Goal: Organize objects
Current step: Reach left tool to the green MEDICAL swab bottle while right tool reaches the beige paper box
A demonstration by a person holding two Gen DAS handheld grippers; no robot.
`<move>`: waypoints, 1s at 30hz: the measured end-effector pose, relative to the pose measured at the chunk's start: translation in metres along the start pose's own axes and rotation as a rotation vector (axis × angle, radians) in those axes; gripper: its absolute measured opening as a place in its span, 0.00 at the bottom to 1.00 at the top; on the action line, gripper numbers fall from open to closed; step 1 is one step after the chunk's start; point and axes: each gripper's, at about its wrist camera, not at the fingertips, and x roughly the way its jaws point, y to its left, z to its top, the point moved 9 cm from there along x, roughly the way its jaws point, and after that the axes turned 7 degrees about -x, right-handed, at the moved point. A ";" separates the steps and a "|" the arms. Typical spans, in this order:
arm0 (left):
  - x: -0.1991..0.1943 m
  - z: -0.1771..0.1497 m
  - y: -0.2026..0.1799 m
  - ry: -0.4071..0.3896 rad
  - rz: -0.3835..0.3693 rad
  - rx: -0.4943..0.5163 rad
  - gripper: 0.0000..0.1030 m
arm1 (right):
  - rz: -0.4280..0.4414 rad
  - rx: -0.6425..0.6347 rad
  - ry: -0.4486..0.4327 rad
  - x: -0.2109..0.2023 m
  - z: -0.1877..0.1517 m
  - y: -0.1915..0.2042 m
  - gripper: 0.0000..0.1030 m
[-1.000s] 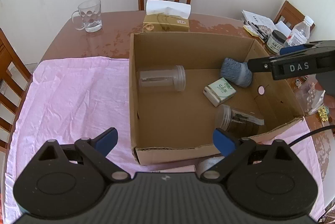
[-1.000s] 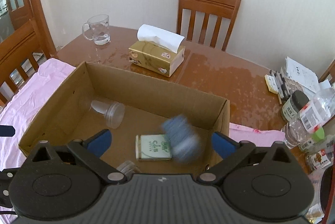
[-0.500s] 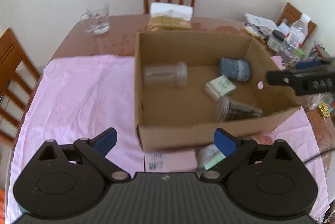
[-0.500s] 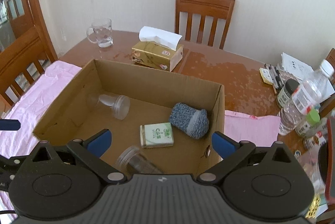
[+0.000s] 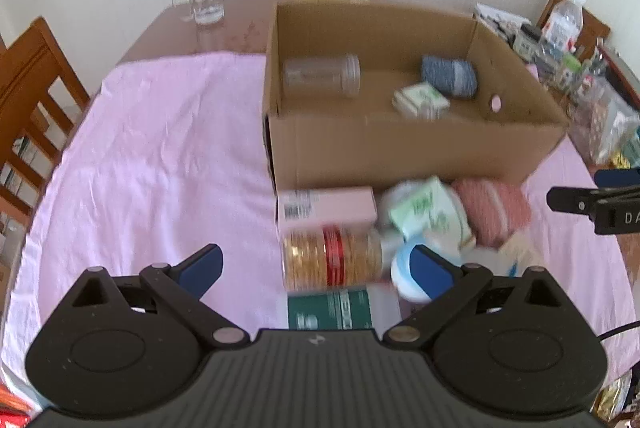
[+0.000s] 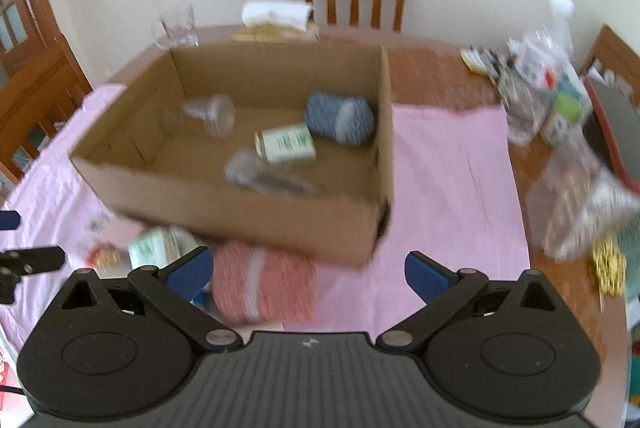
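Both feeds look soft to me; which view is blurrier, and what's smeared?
Right wrist view: blurrier, with the cardboard box and red-and-white roll streaked. Left wrist view: the box is fairly sharp, the pile before it smeared. Both bend at the edges.

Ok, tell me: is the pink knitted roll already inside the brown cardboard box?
No, the pink knitted roll lies on the pink cloth outside the brown cardboard box's near wall.
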 end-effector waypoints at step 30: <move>0.041 -0.052 0.005 0.137 0.031 -0.013 0.97 | -0.037 -0.043 0.208 0.041 -0.102 0.008 1.00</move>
